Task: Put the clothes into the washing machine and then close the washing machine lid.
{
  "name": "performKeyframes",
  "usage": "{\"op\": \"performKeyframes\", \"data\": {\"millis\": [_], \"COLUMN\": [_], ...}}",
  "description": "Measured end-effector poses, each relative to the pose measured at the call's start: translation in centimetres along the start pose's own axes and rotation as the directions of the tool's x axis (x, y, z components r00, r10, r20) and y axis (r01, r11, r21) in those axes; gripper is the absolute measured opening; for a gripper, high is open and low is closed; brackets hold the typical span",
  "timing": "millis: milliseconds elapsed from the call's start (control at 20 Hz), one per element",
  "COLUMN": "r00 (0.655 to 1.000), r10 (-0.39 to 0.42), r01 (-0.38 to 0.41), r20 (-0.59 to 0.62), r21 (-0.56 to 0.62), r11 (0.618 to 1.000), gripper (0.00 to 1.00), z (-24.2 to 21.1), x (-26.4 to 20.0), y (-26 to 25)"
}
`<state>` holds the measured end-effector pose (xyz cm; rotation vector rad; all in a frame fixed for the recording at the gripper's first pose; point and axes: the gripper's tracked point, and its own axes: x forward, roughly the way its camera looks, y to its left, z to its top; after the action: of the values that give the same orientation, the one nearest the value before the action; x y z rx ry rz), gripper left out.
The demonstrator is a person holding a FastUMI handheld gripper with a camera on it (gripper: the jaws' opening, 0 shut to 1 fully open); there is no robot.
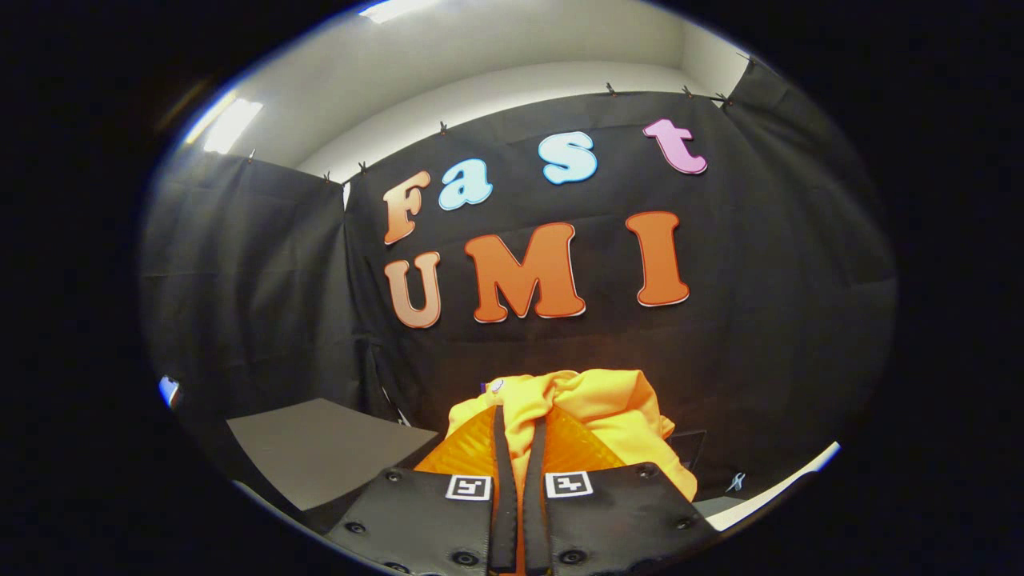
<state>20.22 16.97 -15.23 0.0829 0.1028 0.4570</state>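
Jaws point(520, 448) sit nearly pressed together, pinching a bunched yellow garment point(592, 412) that bulges up ahead of and around the fingertips. It appears lifted, held up against the black booth wall point(760, 320). A grey panel point(320, 452) lies low to the left; whether it belongs to the washer I cannot tell, and no drum opening is recognisable. So pickup looks done; carrying the garment to the machine, dropping it in and closing the lid all seem left.
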Motion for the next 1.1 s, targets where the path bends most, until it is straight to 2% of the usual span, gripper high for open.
{"op": "performKeyframes", "data": {"millis": [250, 450, 750, 950, 1100], "r00": [0.993, 0.978, 0.901, 0.862, 0.818], "r10": [-0.013, 0.005, 0.02, -0.003, -0.025], "r01": [0.018, 0.006, 0.013, 0.053, 0.092], "r20": [-0.118, -0.21, -0.434, -0.507, -0.575], "r21": [0.036, 0.056, 0.073, 0.085, 0.087], "r11": [0.999, 0.998, 0.997, 0.995, 0.992], "gripper": [0.11, 0.11, 0.12, 0.12, 0.11], "z": [-7.4, -13.5, -26.2, -30.4, -33.8], "x": [1.9, 3.4, 4.9, 6.0, 7.2], "y": [-2.5, -2.3, -2.3, -3.2, -4.4]}}
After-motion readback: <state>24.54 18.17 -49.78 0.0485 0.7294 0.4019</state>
